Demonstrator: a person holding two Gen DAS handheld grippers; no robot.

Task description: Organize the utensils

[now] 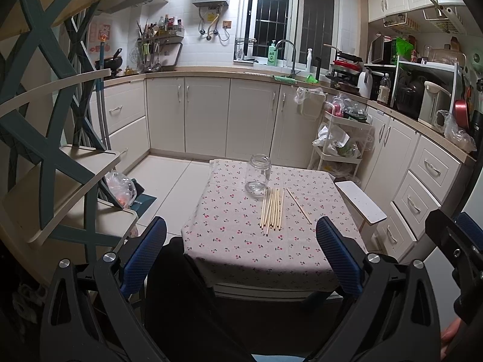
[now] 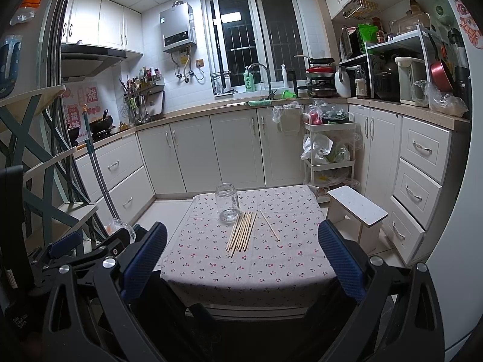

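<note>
Several wooden chopsticks (image 1: 272,209) lie side by side on a small table with a cherry-print cloth (image 1: 229,241); one chopstick (image 1: 299,206) lies apart to their right. An empty clear glass jar (image 1: 257,175) stands upright just behind them. My left gripper (image 1: 241,250) is open and empty, held back from the table's near edge. In the right wrist view the bundle (image 2: 241,233), the single chopstick (image 2: 269,225) and the jar (image 2: 227,202) show on the cloth (image 2: 211,259). My right gripper (image 2: 241,253) is open and empty, also short of the table.
A white stool (image 1: 360,201) stands right of the table, a white trolley (image 1: 341,138) with bags behind it. A folding rack (image 1: 54,150) is at the left. Kitchen cabinets (image 1: 208,114) and drawers (image 2: 419,181) ring the room.
</note>
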